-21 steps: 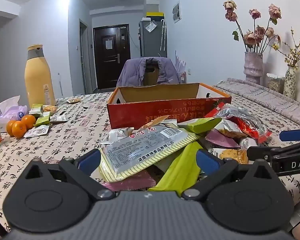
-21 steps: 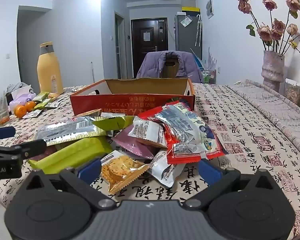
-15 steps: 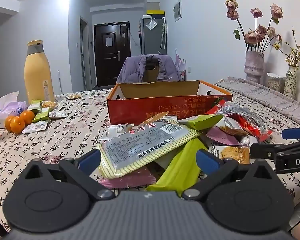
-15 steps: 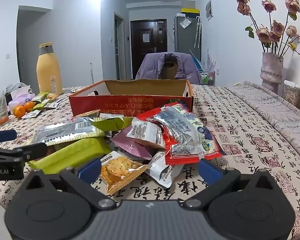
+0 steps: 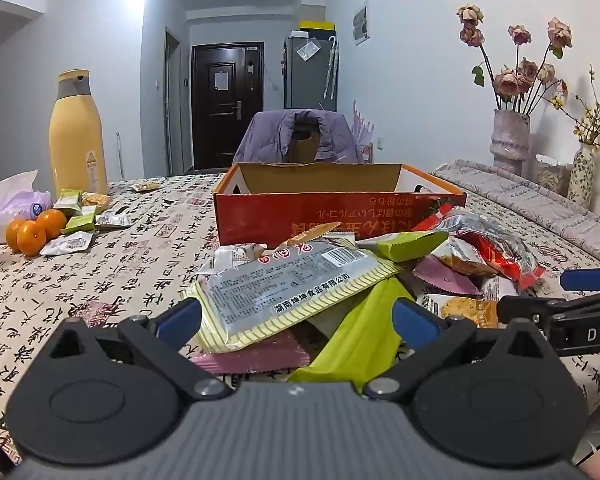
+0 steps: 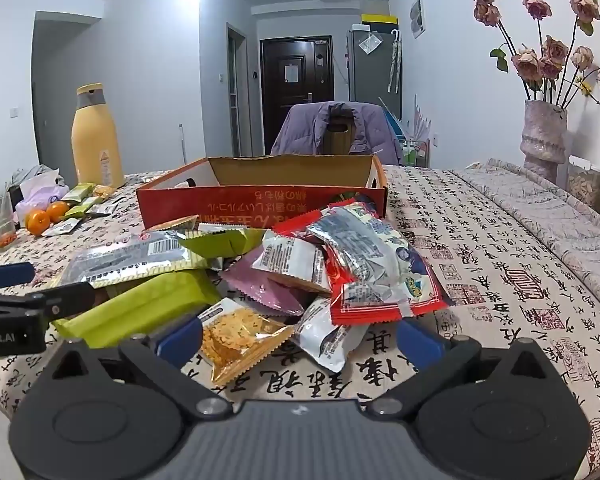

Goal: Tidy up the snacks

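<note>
A heap of snack packets lies on the tablecloth in front of an open red cardboard box (image 5: 340,216) (image 6: 260,204). On top are a long silver and yellow packet (image 5: 284,292) (image 6: 132,260), green packets (image 5: 360,340) (image 6: 140,308), a red and silver packet (image 6: 376,272) (image 5: 488,244) and an orange cracker packet (image 6: 240,336). My left gripper (image 5: 296,318) is open, its blue pads either side of the heap's near left end, touching nothing. My right gripper (image 6: 300,338) is open at the heap's near right end.
Left of the box are a tall yellow bottle (image 5: 78,136), oranges (image 5: 34,230), small packets (image 5: 84,216) and a tissue pack (image 5: 18,202). Vases of dried flowers (image 5: 510,144) stand at the right by a folded quilt. A chair with a purple jacket (image 5: 300,136) stands behind the table.
Both views have shifted a little toward the heap; the packets look slightly larger and lower. Nothing has been taken hold of.
</note>
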`<action>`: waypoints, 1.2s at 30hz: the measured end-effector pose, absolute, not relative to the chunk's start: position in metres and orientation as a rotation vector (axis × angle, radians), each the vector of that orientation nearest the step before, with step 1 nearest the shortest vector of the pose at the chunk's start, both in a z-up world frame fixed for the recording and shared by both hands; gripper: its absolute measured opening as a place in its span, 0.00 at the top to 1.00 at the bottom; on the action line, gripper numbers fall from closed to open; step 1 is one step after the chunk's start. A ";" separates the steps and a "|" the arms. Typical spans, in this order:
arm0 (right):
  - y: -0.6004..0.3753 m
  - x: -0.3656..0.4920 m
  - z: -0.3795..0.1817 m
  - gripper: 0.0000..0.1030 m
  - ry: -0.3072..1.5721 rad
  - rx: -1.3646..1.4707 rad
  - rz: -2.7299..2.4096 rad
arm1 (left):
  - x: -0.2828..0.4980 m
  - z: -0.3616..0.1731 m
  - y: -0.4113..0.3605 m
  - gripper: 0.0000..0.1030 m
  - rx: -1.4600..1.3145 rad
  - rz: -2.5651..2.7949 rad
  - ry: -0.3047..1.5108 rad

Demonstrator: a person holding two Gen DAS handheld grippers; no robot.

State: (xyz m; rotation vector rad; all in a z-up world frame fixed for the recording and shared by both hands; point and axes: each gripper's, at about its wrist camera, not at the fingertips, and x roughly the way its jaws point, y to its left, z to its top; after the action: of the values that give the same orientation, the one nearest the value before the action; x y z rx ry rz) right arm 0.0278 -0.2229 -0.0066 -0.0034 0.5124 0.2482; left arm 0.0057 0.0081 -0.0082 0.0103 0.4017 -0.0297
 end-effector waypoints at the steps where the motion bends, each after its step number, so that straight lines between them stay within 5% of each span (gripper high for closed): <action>1: -0.223 0.028 -0.007 0.00 0.513 -0.004 0.248 | 0.005 -0.008 0.008 0.00 0.009 -0.030 0.402; 36: -0.221 0.025 -0.007 0.00 0.514 -0.009 0.248 | -0.003 -0.007 0.004 0.00 0.008 -0.048 0.394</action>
State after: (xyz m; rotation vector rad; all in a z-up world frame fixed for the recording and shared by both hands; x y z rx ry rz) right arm 0.0249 -0.2213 -0.0069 -0.0092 0.5135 0.2484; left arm -0.0026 0.0039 -0.0070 0.0083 0.3937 -0.0481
